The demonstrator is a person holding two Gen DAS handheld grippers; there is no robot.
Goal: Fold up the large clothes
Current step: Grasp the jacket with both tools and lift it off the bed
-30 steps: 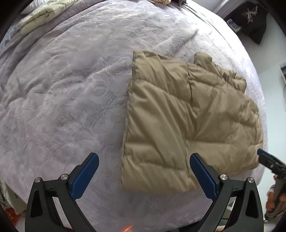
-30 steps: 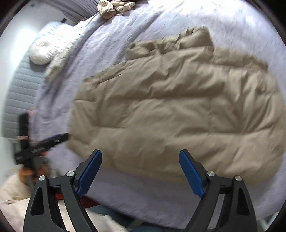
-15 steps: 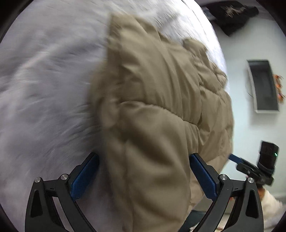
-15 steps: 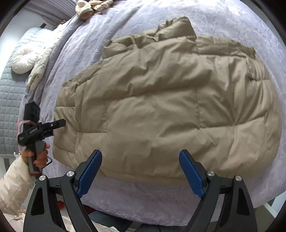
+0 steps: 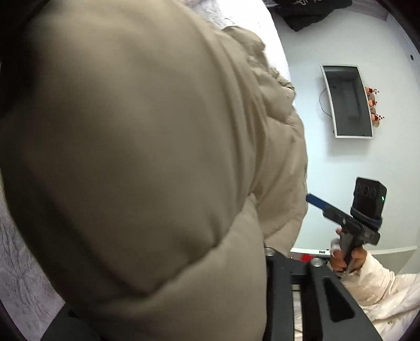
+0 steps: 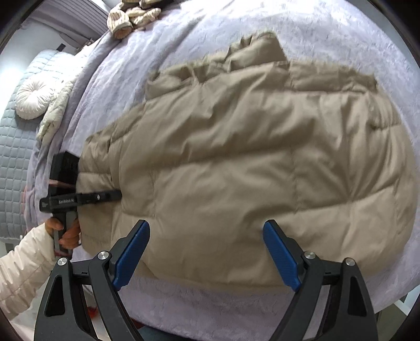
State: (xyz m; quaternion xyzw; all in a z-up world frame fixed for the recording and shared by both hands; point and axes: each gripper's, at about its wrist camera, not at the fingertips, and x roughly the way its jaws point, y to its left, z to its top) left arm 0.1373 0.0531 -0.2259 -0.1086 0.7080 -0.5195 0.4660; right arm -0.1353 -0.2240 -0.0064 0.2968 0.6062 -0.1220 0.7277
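Right wrist view: our tan puffer jacket (image 6: 236, 162) lies spread on the lilac bedspread (image 6: 210, 28). At its nine o'clock edge our left gripper (image 6: 115, 195) is closing, jacket fabric bunched between its jaws. Our right gripper (image 6: 207, 251) hangs released at six o'clock, jaws wide above the hem. Knitted items (image 6: 131, 15) sit at eleven o'clock.

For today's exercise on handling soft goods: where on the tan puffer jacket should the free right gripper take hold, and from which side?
Probably the near hem of the tan puffer jacket, at its right corner, coming from the bed's near edge. The jacket lies flat, so only its edge offers a lip. The right gripper hangs open above that hem; the left gripper is closing on the left end.
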